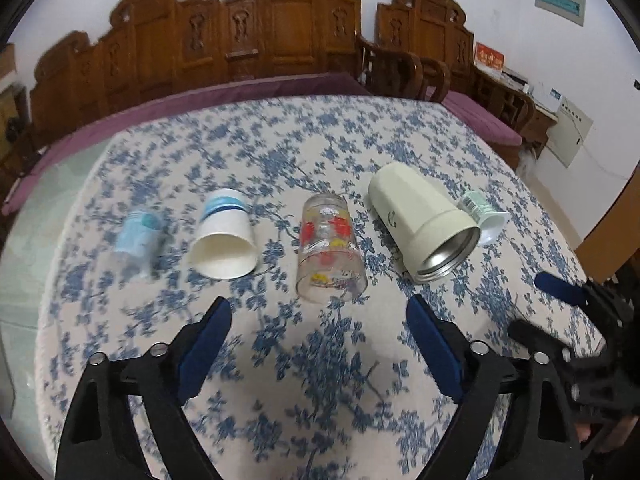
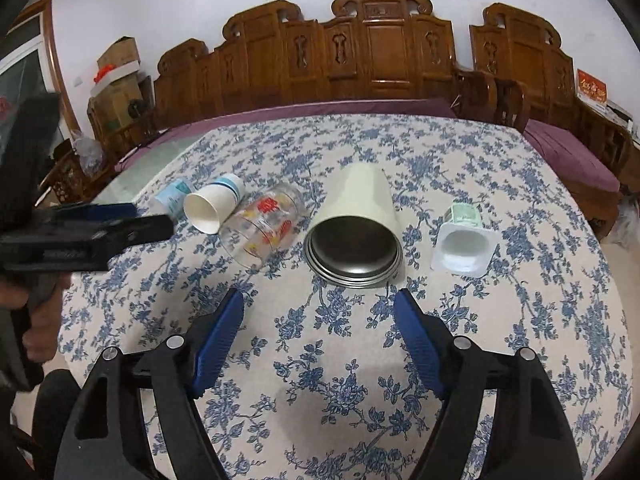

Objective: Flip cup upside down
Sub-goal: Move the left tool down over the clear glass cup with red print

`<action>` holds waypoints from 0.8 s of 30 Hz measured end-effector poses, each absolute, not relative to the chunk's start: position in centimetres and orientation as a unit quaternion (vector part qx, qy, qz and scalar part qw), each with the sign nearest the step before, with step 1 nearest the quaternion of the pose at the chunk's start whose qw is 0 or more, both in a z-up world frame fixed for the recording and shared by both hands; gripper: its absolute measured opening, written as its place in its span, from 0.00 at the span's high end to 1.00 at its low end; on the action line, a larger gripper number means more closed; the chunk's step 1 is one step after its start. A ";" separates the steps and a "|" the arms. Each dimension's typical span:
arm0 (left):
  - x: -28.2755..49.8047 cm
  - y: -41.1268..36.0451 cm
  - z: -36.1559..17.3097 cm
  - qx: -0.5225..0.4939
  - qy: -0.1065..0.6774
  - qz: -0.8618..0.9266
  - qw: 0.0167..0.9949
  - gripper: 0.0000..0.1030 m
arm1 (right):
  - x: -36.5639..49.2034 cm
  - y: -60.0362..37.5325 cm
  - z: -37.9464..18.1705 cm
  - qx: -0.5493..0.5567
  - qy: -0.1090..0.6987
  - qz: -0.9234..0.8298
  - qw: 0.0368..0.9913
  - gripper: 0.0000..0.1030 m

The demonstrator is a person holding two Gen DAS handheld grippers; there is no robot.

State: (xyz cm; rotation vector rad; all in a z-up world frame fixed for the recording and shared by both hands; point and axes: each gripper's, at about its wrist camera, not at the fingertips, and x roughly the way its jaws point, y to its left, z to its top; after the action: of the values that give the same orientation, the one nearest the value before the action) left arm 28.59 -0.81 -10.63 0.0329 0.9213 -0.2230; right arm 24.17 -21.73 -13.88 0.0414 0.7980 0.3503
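Note:
Several cups lie on their sides in a row on the floral tablecloth, mouths toward me. From left: a small clear cup with a light blue label [image 1: 138, 236] [image 2: 173, 197], a white paper cup with blue bands [image 1: 224, 236] [image 2: 212, 206], a clear glass with red and yellow flowers [image 1: 330, 248] [image 2: 266, 226], a cream steel-lined tumbler [image 1: 420, 220] [image 2: 356, 228], and a white yogurt cup with a green label [image 1: 484, 216] [image 2: 464, 240]. My left gripper [image 1: 320, 344] is open and empty, just short of the glass. My right gripper [image 2: 320, 336] is open and empty, just short of the tumbler.
The table [image 2: 540, 320] wears a blue floral cloth. Carved wooden chairs [image 2: 380, 48] and purple cushions [image 2: 572, 152] stand behind it. Cardboard boxes [image 2: 116, 80] are stacked at the far left. Each gripper shows at the edge of the other's view [image 1: 580, 320] [image 2: 80, 232].

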 end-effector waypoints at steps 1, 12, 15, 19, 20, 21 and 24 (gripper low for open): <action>29.6 -1.0 -11.1 0.016 0.450 -0.110 0.886 0.21 | 24.4 -21.7 -14.2 0.021 0.390 0.171 0.905 0.23; 37.4 -3.2 -14.4 0.033 0.499 -0.110 0.859 0.33 | 26.0 -21.4 -15.8 0.012 0.402 0.182 0.897 0.23; 38.9 -4.0 -15.3 0.039 0.516 -0.112 0.849 0.36 | 26.1 -21.4 -16.2 0.009 0.405 0.181 0.896 0.23; 40.6 -4.7 -16.4 0.047 0.537 -0.107 0.836 0.36 | 26.1 -21.7 -16.7 0.013 0.409 0.180 0.894 0.23; 40.9 -4.7 -16.7 0.049 0.543 -0.103 0.832 0.36 | 26.1 -21.7 -16.7 0.012 0.410 0.180 0.894 0.23; 41.3 -4.8 -17.1 0.050 0.551 -0.100 0.827 0.36 | 26.0 -21.8 -16.8 0.012 0.410 0.180 0.894 0.23; 42.0 -4.9 -17.9 0.052 0.568 -0.096 0.816 0.36 | 26.0 -22.1 -17.1 0.016 0.412 0.178 0.893 0.23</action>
State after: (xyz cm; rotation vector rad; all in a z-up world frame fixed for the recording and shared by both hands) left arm 41.97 -4.92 -17.95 0.1100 1.2102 -0.2048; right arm 26.05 -22.07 -17.08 0.0341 0.8554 0.3699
